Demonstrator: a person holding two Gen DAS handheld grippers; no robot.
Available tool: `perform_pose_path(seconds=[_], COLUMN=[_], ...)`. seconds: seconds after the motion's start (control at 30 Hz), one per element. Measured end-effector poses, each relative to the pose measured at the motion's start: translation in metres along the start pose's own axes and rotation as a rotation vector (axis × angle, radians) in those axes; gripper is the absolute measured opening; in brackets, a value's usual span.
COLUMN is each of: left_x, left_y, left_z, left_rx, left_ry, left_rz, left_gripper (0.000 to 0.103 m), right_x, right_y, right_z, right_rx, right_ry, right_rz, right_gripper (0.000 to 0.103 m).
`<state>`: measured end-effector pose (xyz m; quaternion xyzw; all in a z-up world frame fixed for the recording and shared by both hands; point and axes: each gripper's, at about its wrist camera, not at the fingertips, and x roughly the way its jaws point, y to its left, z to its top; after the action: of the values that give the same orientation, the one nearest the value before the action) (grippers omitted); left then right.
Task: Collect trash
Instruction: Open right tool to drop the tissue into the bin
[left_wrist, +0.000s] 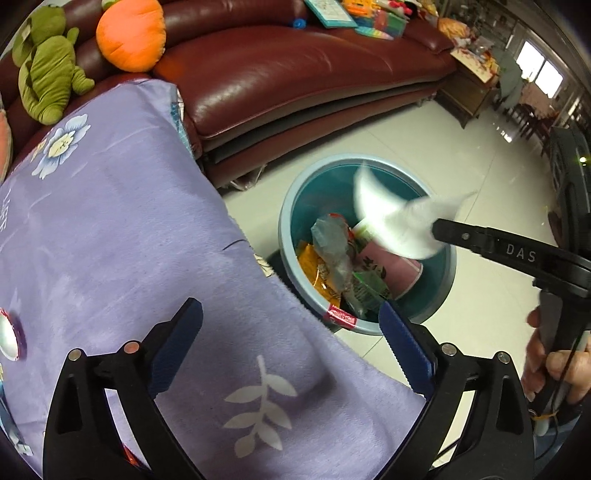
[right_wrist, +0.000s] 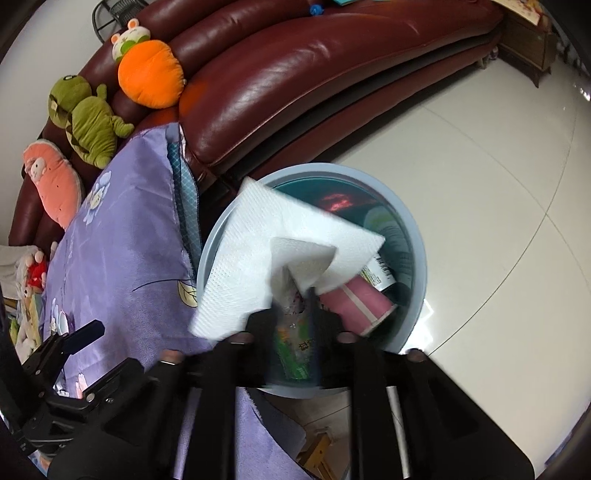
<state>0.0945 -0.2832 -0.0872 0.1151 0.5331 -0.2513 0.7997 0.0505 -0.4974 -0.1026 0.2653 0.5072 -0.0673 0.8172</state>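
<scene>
A blue trash bin (left_wrist: 291, 206) stands on the floor beside the table and holds wrappers, a pink cup (left_wrist: 395, 266) and other trash. My right gripper (left_wrist: 437, 225) is shut on a white paper napkin (left_wrist: 391, 218) and holds it over the bin. In the right wrist view the napkin (right_wrist: 266, 254) hangs from the gripper (right_wrist: 291, 306) above the bin (right_wrist: 415, 254), and the fingers are blurred. My left gripper (left_wrist: 291, 328) is open and empty over the purple floral tablecloth (left_wrist: 122, 236), near its edge by the bin.
A dark red leather sofa (left_wrist: 295, 74) stands behind the bin, with an orange cushion (left_wrist: 131, 33) and a green plush frog (left_wrist: 48, 66). A small shiny disc (left_wrist: 9, 338) lies on the cloth at the left. Pale tiled floor (left_wrist: 480, 177) lies to the right.
</scene>
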Motion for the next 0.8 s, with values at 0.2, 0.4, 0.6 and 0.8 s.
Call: perform_pose_path(seconds=[0.2,0.4,0.6,0.8], left_x=[-0.004,-0.017,-0.039,-0.063], left_y=[0.008,0.02,0.037,0.061], left_z=[-0.003,-0.012,-0.026,-0.043], left_rx=[-0.016,-0.046,-0.075,-0.118], left_ry=[0.004,-0.011,-0.042,-0.082], left_rz=[-0.017,-0.028,-0.029,-0.022], left_gripper=[0.097,0.097,0.097,0.097], right_x=[-0.002,-0.013,-0.027,-0.038], right_y=[0.004,0.014,0.036,0.069], right_z=[-0.005,-0.012,-0.022,-0.035], right_rx=[0.009,0.0,-0.028,-0.078], right_ry=[0.008,0.017,0.013,0.011], right_rz=[-0.033,-0.053,-0.047,-0.039], right_gripper=[0.069,0.075,0.076,0.076])
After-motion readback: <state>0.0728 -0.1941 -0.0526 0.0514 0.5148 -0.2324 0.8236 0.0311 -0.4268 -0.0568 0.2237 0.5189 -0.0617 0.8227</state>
